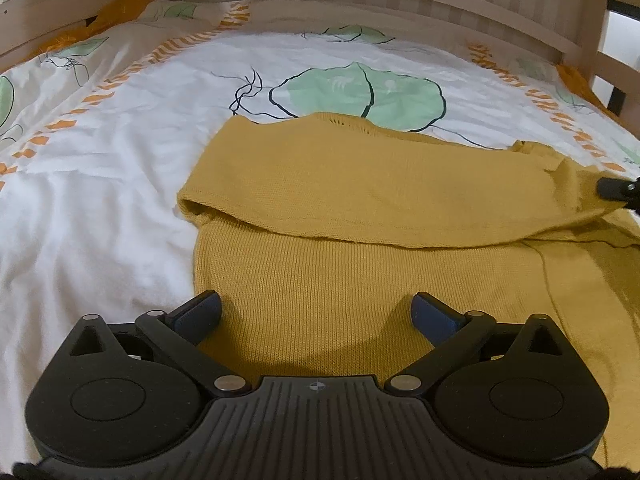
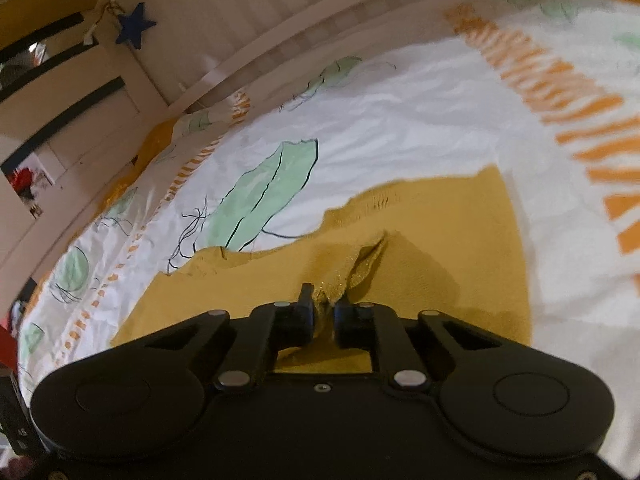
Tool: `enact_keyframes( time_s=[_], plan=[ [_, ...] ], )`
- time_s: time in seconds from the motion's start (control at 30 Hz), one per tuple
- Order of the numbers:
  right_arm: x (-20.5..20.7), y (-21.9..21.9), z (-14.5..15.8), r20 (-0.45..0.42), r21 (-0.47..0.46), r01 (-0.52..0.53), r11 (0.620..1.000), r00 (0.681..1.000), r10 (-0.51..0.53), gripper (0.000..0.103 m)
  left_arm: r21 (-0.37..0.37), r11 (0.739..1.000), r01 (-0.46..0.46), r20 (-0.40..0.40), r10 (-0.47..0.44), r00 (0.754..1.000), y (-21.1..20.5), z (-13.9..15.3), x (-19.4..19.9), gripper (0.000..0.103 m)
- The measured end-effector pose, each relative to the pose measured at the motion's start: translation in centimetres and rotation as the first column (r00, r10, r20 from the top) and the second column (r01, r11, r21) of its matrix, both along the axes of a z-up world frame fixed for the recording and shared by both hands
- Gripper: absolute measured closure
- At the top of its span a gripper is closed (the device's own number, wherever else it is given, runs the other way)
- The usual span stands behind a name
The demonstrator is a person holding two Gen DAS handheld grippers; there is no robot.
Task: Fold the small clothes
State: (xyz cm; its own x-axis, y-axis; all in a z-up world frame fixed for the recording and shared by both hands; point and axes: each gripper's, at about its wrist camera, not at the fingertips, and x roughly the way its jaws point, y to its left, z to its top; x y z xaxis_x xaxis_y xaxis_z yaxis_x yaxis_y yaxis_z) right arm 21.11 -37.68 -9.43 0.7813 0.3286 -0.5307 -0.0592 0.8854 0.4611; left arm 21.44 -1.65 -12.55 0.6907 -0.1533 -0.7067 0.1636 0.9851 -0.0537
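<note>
On bedspread | sweater (folded edge) | left gripper wide | right gripper pinching knit

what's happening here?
A person with two handheld grippers is folding a mustard knit garment on a bed with a leaf-print cover. The right gripper is pinching a bunch of the knit. The left gripper hovers open over the near part. One flap is already folded over.
</note>
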Motion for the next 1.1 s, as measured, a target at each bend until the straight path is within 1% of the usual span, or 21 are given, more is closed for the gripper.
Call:
enact_keyframes(
  time_s=[0.1,0.23,0.3,0.37,0.47,0.5,0.57,0.6,0.7,0.8,0.9,0.93,0.97,1.0,1.03,1.1],
  plan=[
    [-0.9,-0.5,0.8,0.003,-0.050,0.034,0.998,0.999,-0.034,0.088,0.000,1.000,-0.001,0.005,0.001,1.000,0.0,-0.1,-0.1,0.000],
    [-0.8,-1.7,0.1,-0.068,-0.101,0.098,0.990,0.992,-0.105,0.090,0.002,1.000,-0.001,0.008,0.001,1.000,0.0,-0.1,0.0,0.000],
    [-0.8,-2.5,-0.4,-0.111,-0.100,0.110,0.989,0.986,-0.121,0.090,0.002,1.000,-0.001,0.008,0.001,1.000,0.0,-0.1,-0.1,0.000],
    [-0.7,-3.1,-0.8,-0.152,-0.076,0.106,0.991,0.981,-0.117,0.090,0.002,1.000,-0.001,0.009,0.001,1.000,0.0,-0.1,-0.1,0.000],
    [-1.0,-3.6,-0.8,-0.151,-0.059,0.121,0.991,0.980,-0.129,0.088,0.002,1.000,-0.001,0.009,0.001,1.000,0.0,-0.1,-0.1,0.000],
    [-1.1,-3.5,-0.7,-0.139,-0.057,0.125,0.991,0.981,-0.132,0.082,0.002,1.000,-0.001,0.009,0.001,1.000,0.0,-0.1,-0.1,0.000],
    [-1.2,-3.5,-0.5,-0.100,-0.039,0.131,0.991,0.986,-0.134,0.080,0.002,1.000,-0.001,0.010,0.001,1.000,0.0,0.0,0.0,0.000],
    [-1.0,-3.5,-0.5,-0.090,-0.026,0.124,0.992,0.988,-0.126,0.078,0.002,1.000,-0.002,0.010,0.002,1.000,0.0,0.0,0.0,0.000],
    [-0.3,-3.1,-1.0,-0.073,0.015,0.107,0.994,0.992,-0.106,0.055,0.002,1.000,-0.002,0.011,0.002,1.000,0.0,0.0,0.0,0.000],
    [0.5,-2.8,-1.8,-0.089,0.024,0.105,0.994,0.991,-0.102,0.053,0.002,1.000,-0.002,0.011,0.002,1.000,0.0,0.0,0.0,0.000],
    [0.6,-2.6,-2.0,-0.079,0.040,0.094,0.995,0.993,-0.091,0.053,0.002,1.000,-0.002,0.011,0.002,1.000,0.0,0.0,0.0,0.000],
    [0.6,-2.5,-1.9,-0.076,0.047,0.088,0.995,0.994,-0.084,0.055,0.002,1.000,-0.002,0.011,0.002,1.000,0.0,0.0,0.0,0.000],
    [0.6,-2.4,-1.9,-0.074,0.046,0.084,0.995,0.994,-0.081,0.060,0.002,1.000,-0.002,0.012,0.002,1.000,0.0,0.0,0.0,0.000],
    [0.6,-2.3,-1.9,-0.071,0.042,0.077,0.996,0.995,-0.074,0.081,0.002,1.000,-0.003,0.013,0.003,1.000,0.0,0.0,0.0,0.000],
    [0.6,-2.1,-1.9,-0.068,0.041,0.071,0.997,0.995,-0.068,0.088,0.002,1.000,-0.003,0.013,0.003,1.000,0.0,0.0,0.0,0.000],
    [0.4,-1.6,-1.4,-0.044,0.033,0.055,0.998,0.998,-0.054,0.089,0.001,1.000,-0.003,0.012,0.003,1.000,0.0,0.0,0.0,0.000]
  ],
)
